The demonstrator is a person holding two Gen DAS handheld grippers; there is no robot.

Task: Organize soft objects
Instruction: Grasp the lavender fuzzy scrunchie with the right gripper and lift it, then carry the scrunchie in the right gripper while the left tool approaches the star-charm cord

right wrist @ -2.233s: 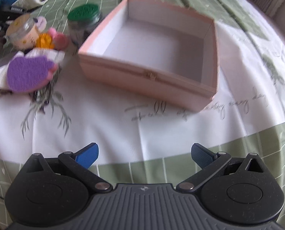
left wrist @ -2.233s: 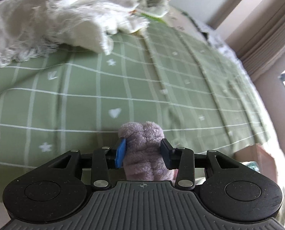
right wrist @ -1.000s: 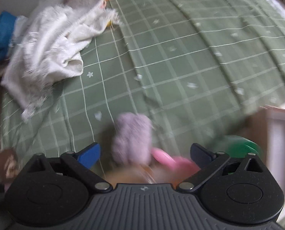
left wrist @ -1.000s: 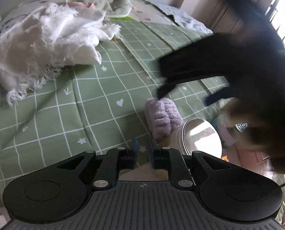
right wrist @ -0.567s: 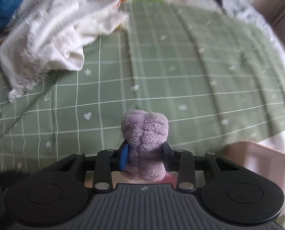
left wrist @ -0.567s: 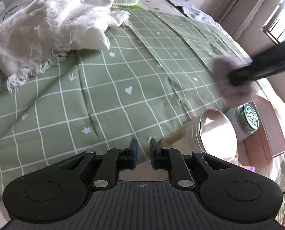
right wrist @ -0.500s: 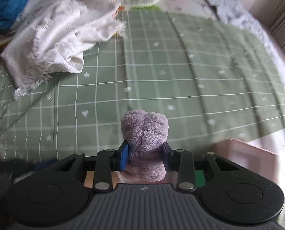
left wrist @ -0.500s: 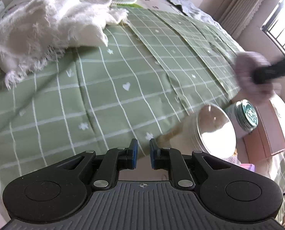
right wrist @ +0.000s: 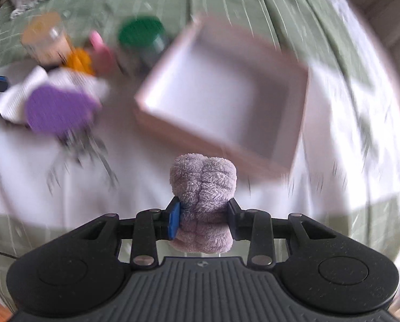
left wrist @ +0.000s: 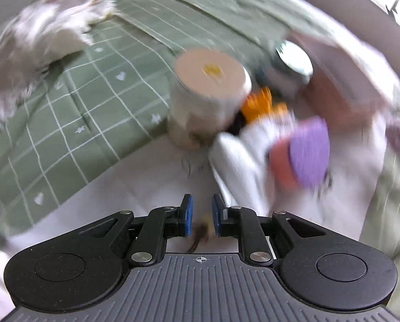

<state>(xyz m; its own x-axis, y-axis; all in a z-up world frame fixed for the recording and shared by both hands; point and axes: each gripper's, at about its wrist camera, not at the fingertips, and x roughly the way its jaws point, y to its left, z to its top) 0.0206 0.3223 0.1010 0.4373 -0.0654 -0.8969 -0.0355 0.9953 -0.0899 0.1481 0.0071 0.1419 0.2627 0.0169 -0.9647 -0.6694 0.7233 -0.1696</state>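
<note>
Our right gripper (right wrist: 203,219) clamped the purple plush (right wrist: 204,204) near the pink box (right wrist: 294,145); our left gripper (left wrist: 201,216) sat nearly closed, holding nothing

Purple sock roll (right wrist: 204,185): fuzzy terry cloth, matt, ribbed. Pink box (right wrist: 296,123): smooth matt card, paper-white inside. Bed cover (left wrist: 97,86): quilted green cloth w/ stitched grid. Gripper bodies: matt black plastic, ribbed grey front; fingers (right wrist: 173,220) w/ blue pads.
</note>
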